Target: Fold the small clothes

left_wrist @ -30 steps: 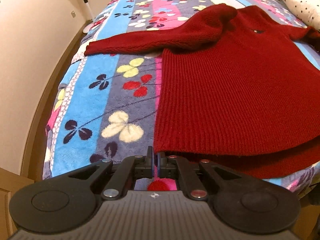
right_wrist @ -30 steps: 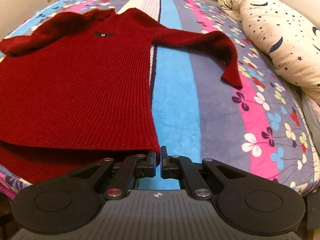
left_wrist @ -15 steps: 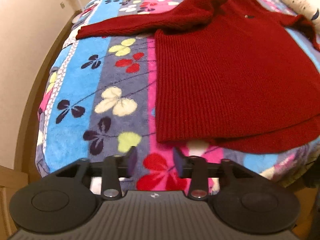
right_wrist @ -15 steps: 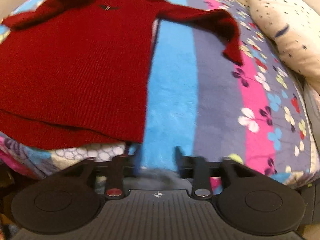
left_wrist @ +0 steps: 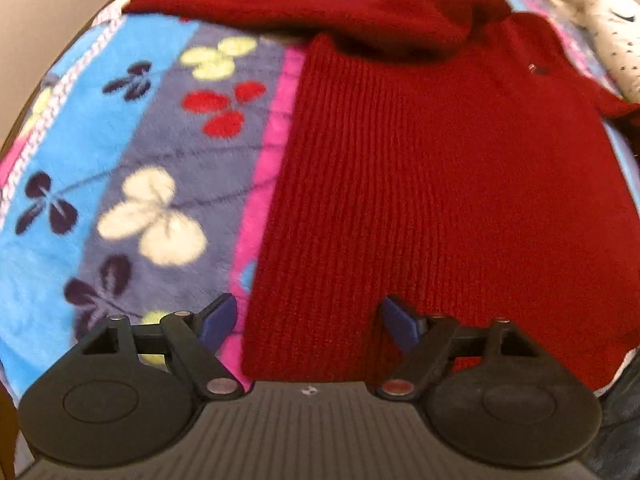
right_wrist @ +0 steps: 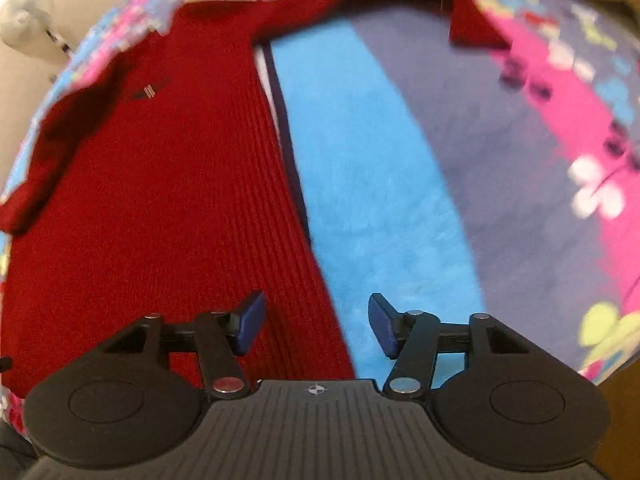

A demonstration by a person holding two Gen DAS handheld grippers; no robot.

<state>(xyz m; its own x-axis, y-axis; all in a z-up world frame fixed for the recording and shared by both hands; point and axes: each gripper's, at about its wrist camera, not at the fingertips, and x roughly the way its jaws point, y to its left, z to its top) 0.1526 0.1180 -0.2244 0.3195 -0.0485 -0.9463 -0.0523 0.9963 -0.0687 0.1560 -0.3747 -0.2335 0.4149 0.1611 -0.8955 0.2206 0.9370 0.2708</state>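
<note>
A dark red ribbed knit sweater [left_wrist: 440,168] lies flat on the flowered bedspread [left_wrist: 160,152], sleeves spread to both sides. My left gripper [left_wrist: 308,320] hovers over the sweater's lower left corner, its jaws opening, the hem's side edge lying between the blue pads without being pressed. In the right wrist view the same sweater [right_wrist: 160,200] fills the left half. My right gripper [right_wrist: 316,324] hangs over its lower right edge, jaws opening, with the red edge and blue bedspread [right_wrist: 372,184] under the gap. The right sleeve [right_wrist: 440,4] stretches away at the top.
A star-patterned pillow [left_wrist: 596,20] lies at the far right of the bed. A white standing fan [right_wrist: 28,16] stands by the wall beyond the bed's left side. The bed's near edge drops off just below both grippers.
Both grippers were shut at the sweater's hem corners and have opened, letting go of it. Both have dropped closer and shifted over the sweater's lower corners, tilting more steeply down.
</note>
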